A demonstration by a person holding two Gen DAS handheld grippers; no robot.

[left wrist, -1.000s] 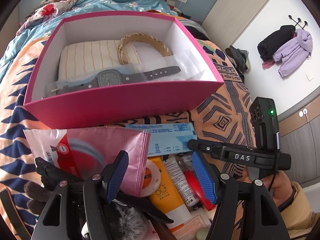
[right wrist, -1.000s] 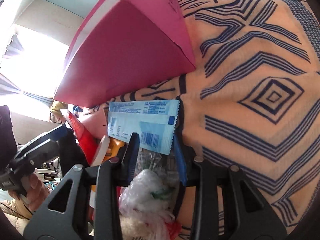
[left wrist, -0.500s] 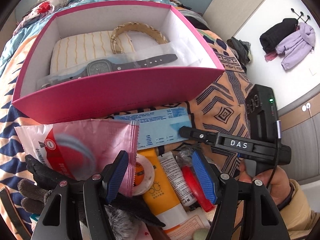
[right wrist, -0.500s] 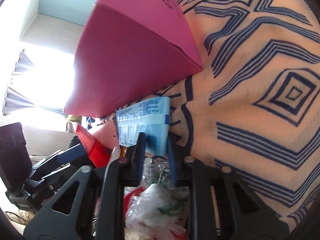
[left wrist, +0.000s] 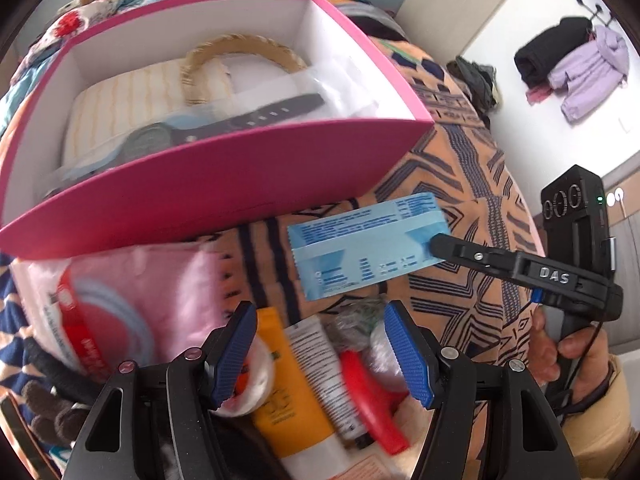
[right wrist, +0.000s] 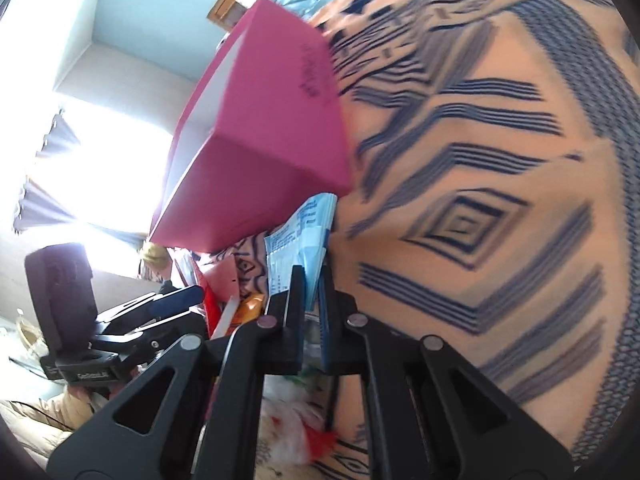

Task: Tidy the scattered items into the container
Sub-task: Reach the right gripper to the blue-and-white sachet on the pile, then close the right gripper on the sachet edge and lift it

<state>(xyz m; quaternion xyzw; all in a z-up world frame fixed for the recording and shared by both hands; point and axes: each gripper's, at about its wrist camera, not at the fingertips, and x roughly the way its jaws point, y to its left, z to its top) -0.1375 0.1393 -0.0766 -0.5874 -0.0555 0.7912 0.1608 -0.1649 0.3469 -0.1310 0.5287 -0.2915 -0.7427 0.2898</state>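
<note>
Packet (left wrist: 366, 246), blue, flat, pinched at right end by right gripper (right wrist: 310, 280), fingers closed on it; hangs clear of blanket (left wrist: 472, 184), just in front of pink box (left wrist: 224, 184). Left gripper (left wrist: 322, 354) spread wide, empty, over tubes. Advice: raise packet above box's near wall, keep level, release over watch (left wrist: 224, 130).

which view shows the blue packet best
The left wrist view: the flat light-blue printed packet faces the camera, one end pinched by the right tool. The right wrist view shows it edge-on and foreshortened between that tool's fingers.
</note>
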